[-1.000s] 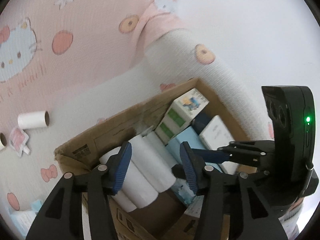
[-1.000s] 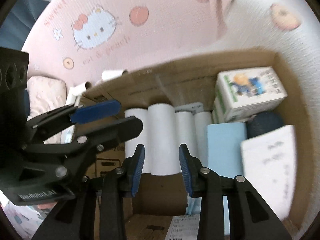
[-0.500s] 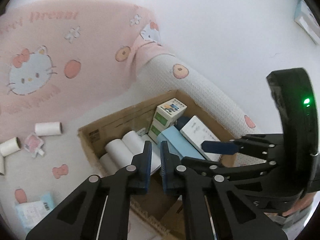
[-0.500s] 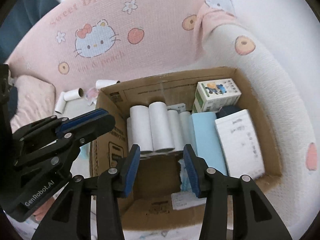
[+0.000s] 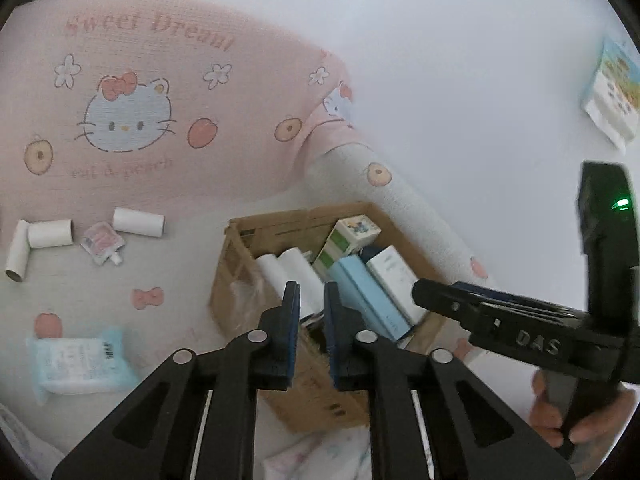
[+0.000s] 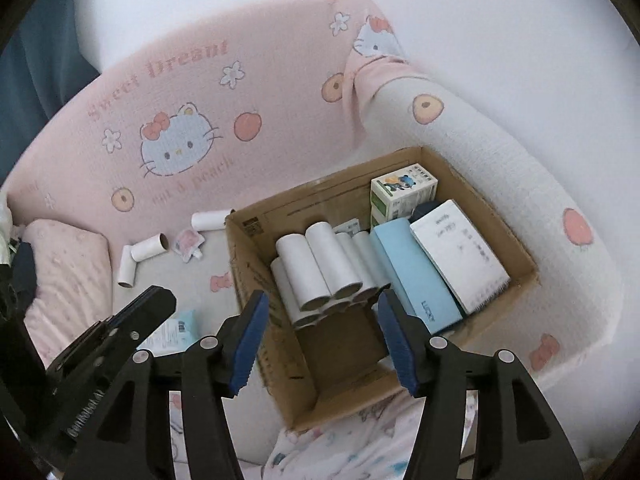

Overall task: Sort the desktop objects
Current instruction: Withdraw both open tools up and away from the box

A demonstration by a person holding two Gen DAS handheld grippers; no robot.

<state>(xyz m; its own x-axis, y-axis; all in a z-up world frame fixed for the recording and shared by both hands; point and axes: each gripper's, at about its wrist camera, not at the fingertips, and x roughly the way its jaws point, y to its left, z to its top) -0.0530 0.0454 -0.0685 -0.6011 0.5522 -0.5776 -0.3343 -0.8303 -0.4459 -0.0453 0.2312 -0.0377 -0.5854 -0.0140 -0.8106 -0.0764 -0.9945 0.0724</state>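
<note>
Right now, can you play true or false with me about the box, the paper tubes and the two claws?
1. The cardboard box holds a stack of white paper tubes. True.
2. The right claw grips a tube. False: it is open and empty above the box.
3. Three tubes lie loose outside the box. True.
4. The left claw is wide open. False: its fingers are nearly together, holding nothing.
5. The light blue box lies outside the cardboard box. False: it is inside, beside the tubes.

The dark blue item (image 6: 426, 208) behind the white box (image 6: 460, 254) is mostly hidden, unidentifiable.
</note>
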